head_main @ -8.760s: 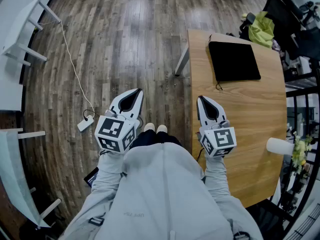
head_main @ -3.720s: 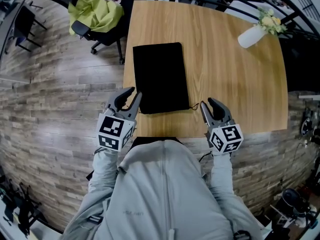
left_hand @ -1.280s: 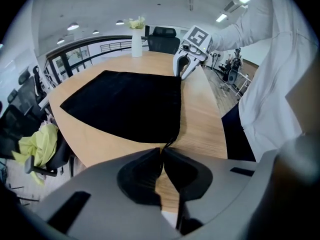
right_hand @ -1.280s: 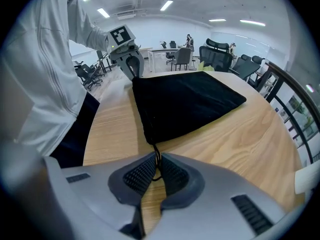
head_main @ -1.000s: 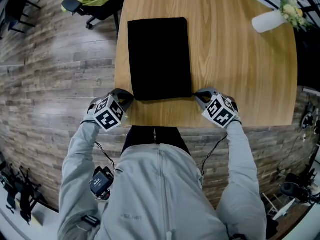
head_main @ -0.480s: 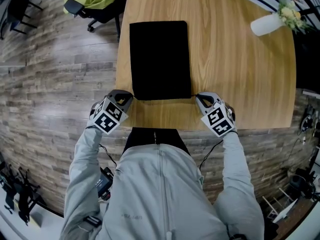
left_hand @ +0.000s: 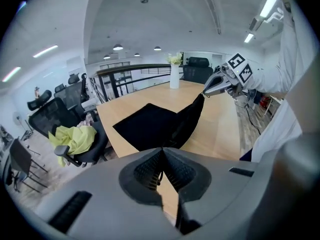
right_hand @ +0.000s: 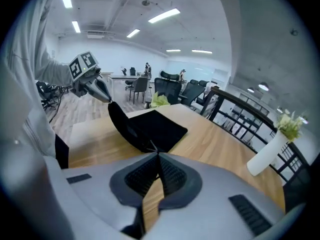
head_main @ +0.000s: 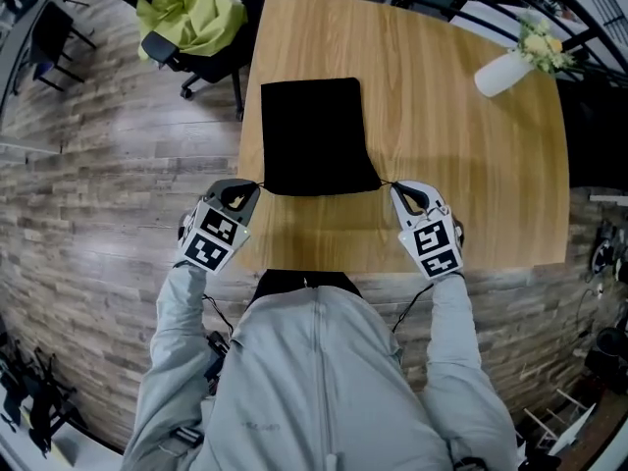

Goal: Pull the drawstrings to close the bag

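A flat black drawstring bag (head_main: 312,135) lies on the wooden table (head_main: 461,165), its near end lifted off the top. My left gripper (head_main: 242,193) is shut on the left drawstring (head_main: 257,184) at the bag's near left corner. My right gripper (head_main: 400,194) is shut on the right drawstring (head_main: 387,184) at the near right corner. In the left gripper view the raised bag (left_hand: 172,126) stretches from my jaws to the right gripper (left_hand: 220,84). In the right gripper view the bag (right_hand: 145,126) spans toward the left gripper (right_hand: 97,89).
A white vase with flowers (head_main: 505,67) lies at the table's far right. An office chair draped with yellow-green cloth (head_main: 191,23) stands by the far left corner. The table's near edge (head_main: 392,268) runs just below my grippers, with plank floor around.
Both grippers have risen from the table's near edge, lifting the bag's near end. The near end has narrowed and both strings now run taut to the jaws.
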The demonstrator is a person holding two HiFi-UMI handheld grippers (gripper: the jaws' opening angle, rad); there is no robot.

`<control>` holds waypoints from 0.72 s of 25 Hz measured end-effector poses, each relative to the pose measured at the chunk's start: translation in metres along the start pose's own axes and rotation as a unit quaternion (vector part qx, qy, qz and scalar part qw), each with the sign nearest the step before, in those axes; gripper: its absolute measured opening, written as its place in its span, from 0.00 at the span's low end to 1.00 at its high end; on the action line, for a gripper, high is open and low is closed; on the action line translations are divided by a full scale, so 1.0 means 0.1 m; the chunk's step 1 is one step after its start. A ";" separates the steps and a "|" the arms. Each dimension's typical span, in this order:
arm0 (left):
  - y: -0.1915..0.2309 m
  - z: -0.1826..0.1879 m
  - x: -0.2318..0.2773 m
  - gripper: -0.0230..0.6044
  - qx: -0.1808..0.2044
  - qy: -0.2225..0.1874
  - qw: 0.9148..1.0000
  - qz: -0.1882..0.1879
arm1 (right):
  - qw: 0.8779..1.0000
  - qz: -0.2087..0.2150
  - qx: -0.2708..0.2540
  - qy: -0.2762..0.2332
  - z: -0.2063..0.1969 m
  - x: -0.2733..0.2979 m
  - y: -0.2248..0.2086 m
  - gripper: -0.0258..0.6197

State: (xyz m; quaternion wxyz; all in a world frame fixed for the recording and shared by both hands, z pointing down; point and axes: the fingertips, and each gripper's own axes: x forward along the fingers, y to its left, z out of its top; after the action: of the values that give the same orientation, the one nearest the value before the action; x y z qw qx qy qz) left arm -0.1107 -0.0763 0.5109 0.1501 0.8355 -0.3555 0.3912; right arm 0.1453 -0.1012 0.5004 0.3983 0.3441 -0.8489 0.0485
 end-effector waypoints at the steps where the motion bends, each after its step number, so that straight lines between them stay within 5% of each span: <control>1: 0.05 0.08 -0.05 0.08 -0.010 -0.010 1.000 0.010 | 1.000 -0.013 0.004 -0.010 0.09 -0.04 -0.06 0.08; 5: 0.19 0.42 -0.28 0.08 -0.044 -0.060 0.996 0.048 | 0.996 -0.066 0.030 -0.059 0.44 -0.24 -0.28 0.08; 18: 0.23 1.01 -0.80 0.08 -0.053 -0.175 0.975 0.128 | 0.966 -0.185 0.054 -0.173 0.97 -0.84 -0.52 0.08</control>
State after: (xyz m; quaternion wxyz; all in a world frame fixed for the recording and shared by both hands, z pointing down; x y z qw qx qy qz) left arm -0.1074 -0.1078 0.3835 0.0785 0.8296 -0.5004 0.2350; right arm 0.1523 -0.1294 0.3650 0.2287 0.5192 -0.8225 -0.0405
